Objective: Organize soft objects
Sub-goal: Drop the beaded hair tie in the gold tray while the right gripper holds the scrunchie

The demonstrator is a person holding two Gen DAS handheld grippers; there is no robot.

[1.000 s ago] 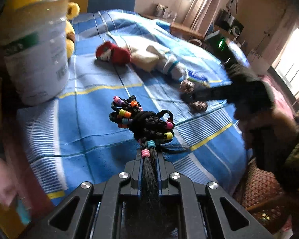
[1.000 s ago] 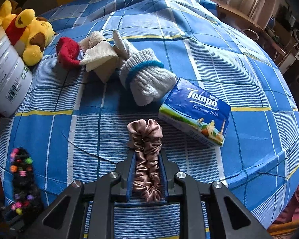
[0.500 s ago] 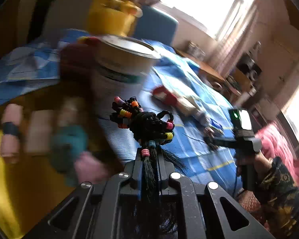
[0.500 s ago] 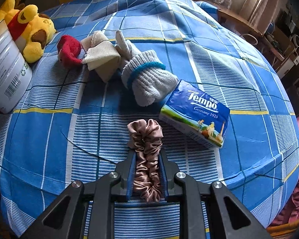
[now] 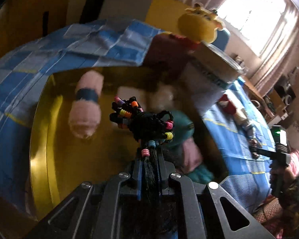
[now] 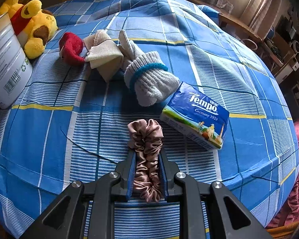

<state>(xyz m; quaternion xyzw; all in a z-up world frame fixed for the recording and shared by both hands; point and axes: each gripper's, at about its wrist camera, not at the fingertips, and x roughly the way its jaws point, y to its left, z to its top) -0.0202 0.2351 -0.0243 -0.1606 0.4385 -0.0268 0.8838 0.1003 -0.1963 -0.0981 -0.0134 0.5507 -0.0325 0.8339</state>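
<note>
The left gripper points downward, its jaws pinched tight on a black beaded hair tie whose strands run back between the fingers. The right gripper tilts steeply down, its jaws clamped on a brown satin scrunchie. In the left wrist view, the person's hand grips the right gripper's handle, a patterned sleeve behind it.

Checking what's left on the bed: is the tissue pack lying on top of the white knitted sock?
No. The tissue pack lies on the bedspread beside the white knitted sock.
</note>
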